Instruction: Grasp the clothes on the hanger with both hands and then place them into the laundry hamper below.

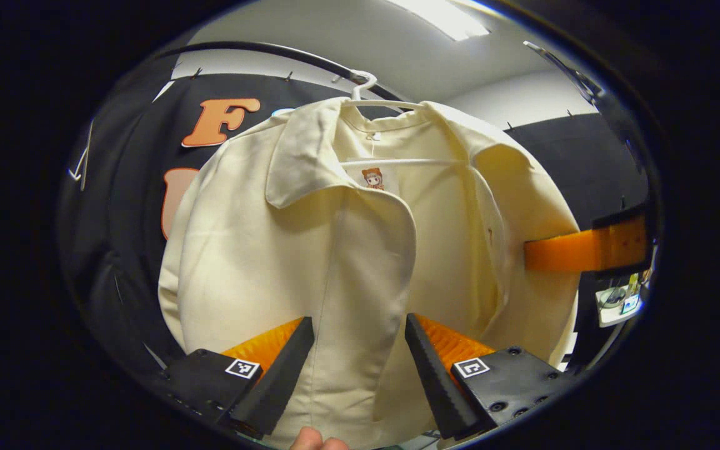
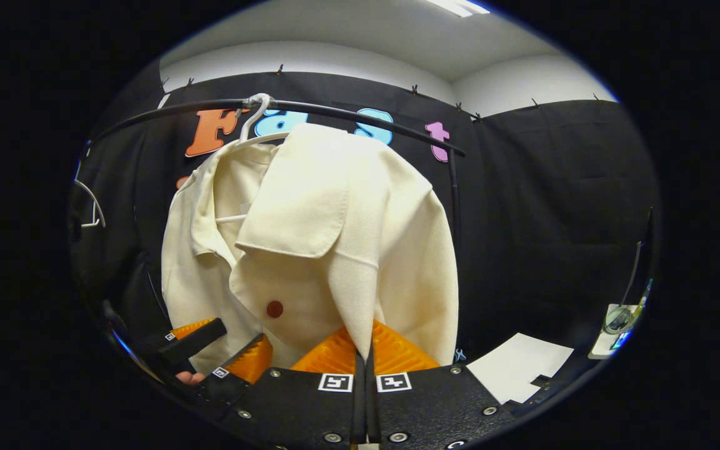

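Right gripper [image 2: 365, 350] pinched on the jacket's [image 2: 335, 250] front edge, left gripper [image 1: 360, 362] spread wide around the other front panel.

Jacket hangs long axis vertical on a white hanger [image 1: 366, 87] hooked over the black rail [image 2: 347, 115], collar up, hem down, open front facing the left gripper.

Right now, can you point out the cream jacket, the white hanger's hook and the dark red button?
Cream jacket [image 1: 260, 250]: left gripper view, on its front panel.
White hanger's hook [image 2: 254, 115]: right gripper view, on the curve looped over the rail.
Dark red button [image 2: 274, 309]: right gripper view, on its centre.
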{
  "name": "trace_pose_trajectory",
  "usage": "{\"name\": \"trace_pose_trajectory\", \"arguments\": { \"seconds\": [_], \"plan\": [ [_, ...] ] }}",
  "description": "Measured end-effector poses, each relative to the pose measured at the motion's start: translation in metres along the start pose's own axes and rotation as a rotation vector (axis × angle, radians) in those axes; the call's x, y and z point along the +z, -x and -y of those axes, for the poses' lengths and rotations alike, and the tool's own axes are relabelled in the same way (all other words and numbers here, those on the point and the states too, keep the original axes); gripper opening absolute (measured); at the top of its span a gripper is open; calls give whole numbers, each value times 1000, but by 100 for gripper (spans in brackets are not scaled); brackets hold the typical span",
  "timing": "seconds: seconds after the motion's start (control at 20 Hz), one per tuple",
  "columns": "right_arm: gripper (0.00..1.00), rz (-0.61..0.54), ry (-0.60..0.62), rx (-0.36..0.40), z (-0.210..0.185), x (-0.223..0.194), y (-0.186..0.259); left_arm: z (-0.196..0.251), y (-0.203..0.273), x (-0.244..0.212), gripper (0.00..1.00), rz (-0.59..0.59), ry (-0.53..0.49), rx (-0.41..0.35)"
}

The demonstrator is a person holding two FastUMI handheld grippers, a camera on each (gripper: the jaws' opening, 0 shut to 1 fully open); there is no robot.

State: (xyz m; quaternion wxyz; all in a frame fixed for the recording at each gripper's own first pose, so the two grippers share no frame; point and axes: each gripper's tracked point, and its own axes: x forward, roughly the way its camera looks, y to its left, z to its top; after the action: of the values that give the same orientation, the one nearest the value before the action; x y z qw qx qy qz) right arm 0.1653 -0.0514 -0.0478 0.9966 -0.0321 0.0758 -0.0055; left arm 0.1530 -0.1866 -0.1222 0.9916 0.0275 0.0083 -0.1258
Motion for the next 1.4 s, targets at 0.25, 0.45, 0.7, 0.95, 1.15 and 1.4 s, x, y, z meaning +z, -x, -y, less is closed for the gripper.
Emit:
{"name": "trace_pose_trajectory", "arguments": {
  "seconds": [0.25, 0.45, 0.7, 0.95, 1.15, 1.4],
  "plan": [
    [0, -8, -12, 26, -1, -3, -1, -52, -19, -2, 97, 28, -125, 222],
    [0, -7, -9, 41, -5, -4, -8, -123, -2, 21, 97, 82, -309, 469],
    [0, -4, -22, 60, -13, -7, -4, -150, 24, 11, 90, 53, -439, 550],
    [0, 4, -17, 74, -20, -7, 1, -151, 47, 1, 94, 47, -393, 578],
    [0, 11, -11, 86, -23, -5, 5, -163, 44, 4, 95, 43, -363, 636],
    [0, 12, 3, 101, -24, -5, 8, -177, 29, 8, 94, 44, -353, 659]
  ]
}}
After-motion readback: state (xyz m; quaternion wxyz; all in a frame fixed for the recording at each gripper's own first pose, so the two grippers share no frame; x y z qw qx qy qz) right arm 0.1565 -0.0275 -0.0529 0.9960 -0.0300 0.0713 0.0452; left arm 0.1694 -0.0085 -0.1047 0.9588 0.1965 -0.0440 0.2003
